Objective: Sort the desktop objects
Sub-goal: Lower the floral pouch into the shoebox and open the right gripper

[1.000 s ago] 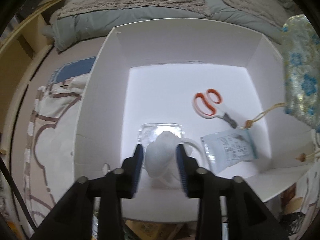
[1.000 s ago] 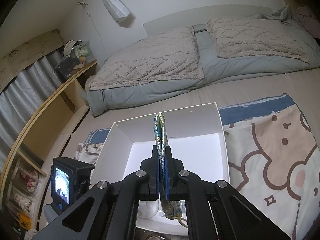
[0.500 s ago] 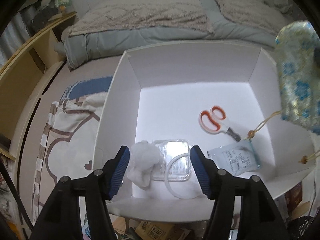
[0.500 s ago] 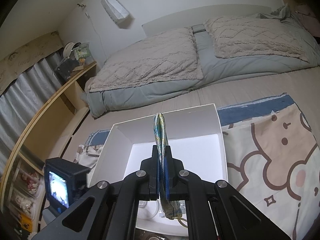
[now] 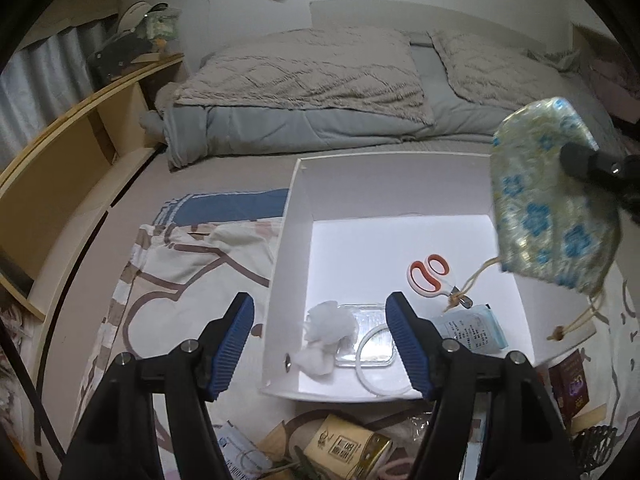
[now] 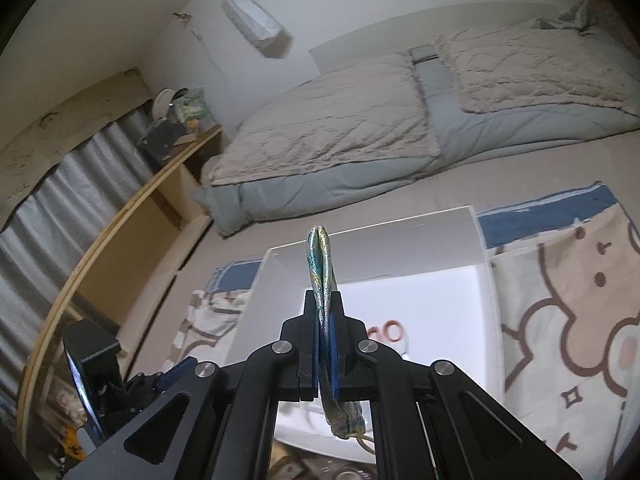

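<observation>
Two blue-padded fingers of the left gripper [image 5: 320, 336] stand wide apart and are opening further, with nothing pressed between them, above the near end of a white box [image 5: 288, 264] lying on a cartoon-print blanket [image 5: 180, 276]. In the box lie a white wad [image 5: 330, 330] partly on a clear tray [image 5: 370, 334], a white ring [image 5: 378, 364], orange-handled scissors [image 5: 430, 276] and a printed packet [image 5: 474, 330]. At the right a blue-flowered pouch [image 5: 548, 196] hangs over the box, its cords dangling. From the right wrist, the right gripper [image 6: 325, 322] is clamped tight on that pouch [image 6: 320, 264], seen edge-on, above the same box [image 6: 432, 304].
</observation>
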{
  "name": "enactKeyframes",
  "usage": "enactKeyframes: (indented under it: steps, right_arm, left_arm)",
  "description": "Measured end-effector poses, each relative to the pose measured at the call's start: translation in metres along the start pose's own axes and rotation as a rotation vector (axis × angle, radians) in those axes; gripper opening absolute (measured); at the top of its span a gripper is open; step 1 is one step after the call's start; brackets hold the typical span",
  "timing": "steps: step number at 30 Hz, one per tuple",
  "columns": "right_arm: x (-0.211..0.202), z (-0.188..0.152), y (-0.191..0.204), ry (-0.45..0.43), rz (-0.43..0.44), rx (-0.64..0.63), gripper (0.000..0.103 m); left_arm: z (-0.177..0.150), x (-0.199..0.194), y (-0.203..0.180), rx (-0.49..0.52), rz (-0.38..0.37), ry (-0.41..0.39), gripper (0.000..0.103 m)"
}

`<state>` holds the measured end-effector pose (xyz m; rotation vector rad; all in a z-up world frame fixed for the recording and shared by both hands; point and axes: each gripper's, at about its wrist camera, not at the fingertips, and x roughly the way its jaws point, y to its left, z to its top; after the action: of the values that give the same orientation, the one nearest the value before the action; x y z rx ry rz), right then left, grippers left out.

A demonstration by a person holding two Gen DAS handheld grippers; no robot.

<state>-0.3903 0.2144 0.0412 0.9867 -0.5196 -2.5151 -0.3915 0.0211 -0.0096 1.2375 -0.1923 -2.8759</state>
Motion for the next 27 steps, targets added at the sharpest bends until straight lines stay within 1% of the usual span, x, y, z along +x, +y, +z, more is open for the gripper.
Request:
enactKeyframes:
  steps: [3, 7, 10, 16, 18, 24, 27]
  right_arm:
    - [0.005, -0.004, 0.008, 0.020, 0.044, 0.003, 0.005]
    - [0.020, -0.011, 0.017, 0.064, 0.106, 0.026, 0.005]
    - [0.032, -0.017, 0.017, 0.100, 0.148, 0.055, 0.005]
    - [0.062, -0.033, 0.012, 0.171, 0.214, 0.133, 0.005]
    - [0.072, -0.041, 0.009, 0.198, 0.226, 0.161, 0.005]
    - [0.101, -0.060, 0.001, 0.263, 0.222, 0.204, 0.005]
    - [0.110, -0.063, 0.004, 0.291, 0.211, 0.194, 0.005]
  left_arm:
    - [-0.002, -0.010, 0.009, -0.020, -0.012, -0.016, 0.069]
    - [-0.004, -0.025, 0.019, -0.028, -0.005, -0.052, 0.069]
    - [-0.006, -0.035, 0.025, -0.033, -0.001, -0.077, 0.070]
    - [-0.012, -0.049, 0.034, -0.063, -0.008, -0.090, 0.071]
    - [-0.013, -0.050, 0.036, -0.068, -0.006, -0.095, 0.071]
    - [-0.015, -0.051, 0.038, -0.081, -0.018, -0.095, 0.071]
    - [-0.018, -0.048, 0.037, -0.093, -0.027, -0.084, 0.071]
